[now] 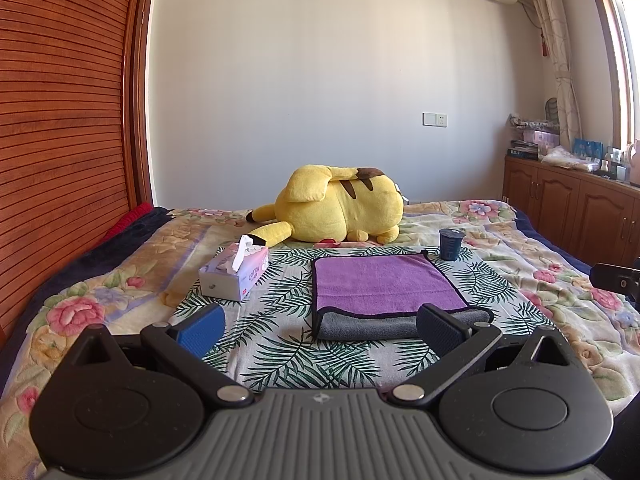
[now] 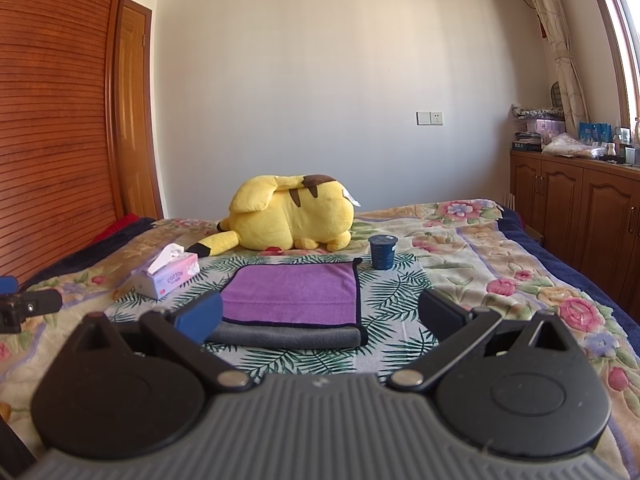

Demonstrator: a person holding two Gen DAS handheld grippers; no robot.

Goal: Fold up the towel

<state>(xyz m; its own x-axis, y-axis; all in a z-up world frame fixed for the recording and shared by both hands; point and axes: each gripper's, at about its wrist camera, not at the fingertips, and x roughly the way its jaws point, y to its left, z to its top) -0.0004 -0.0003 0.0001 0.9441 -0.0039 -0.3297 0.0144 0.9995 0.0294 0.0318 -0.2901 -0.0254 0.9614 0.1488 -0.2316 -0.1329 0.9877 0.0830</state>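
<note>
A purple towel [image 1: 384, 286] with a grey underside and dark trim lies folded in a flat rectangle on the palm-leaf cloth on the bed; it also shows in the right wrist view [image 2: 294, 294]. The grey fold faces me. My left gripper [image 1: 320, 330] is open and empty, just short of the towel's near edge, its right finger [image 1: 440, 330] overlapping the near right corner in view. My right gripper [image 2: 320, 314] is open and empty, with its left finger [image 2: 200, 316] in front of the towel's near left corner.
A tissue box [image 1: 236, 274] stands left of the towel. A dark blue cup [image 1: 451, 244] stands at its far right corner. A yellow plush toy [image 1: 340, 208] lies behind. Wooden cabinets [image 2: 580, 208] line the right side of the bed, a slatted wooden wall [image 1: 60, 120] the left.
</note>
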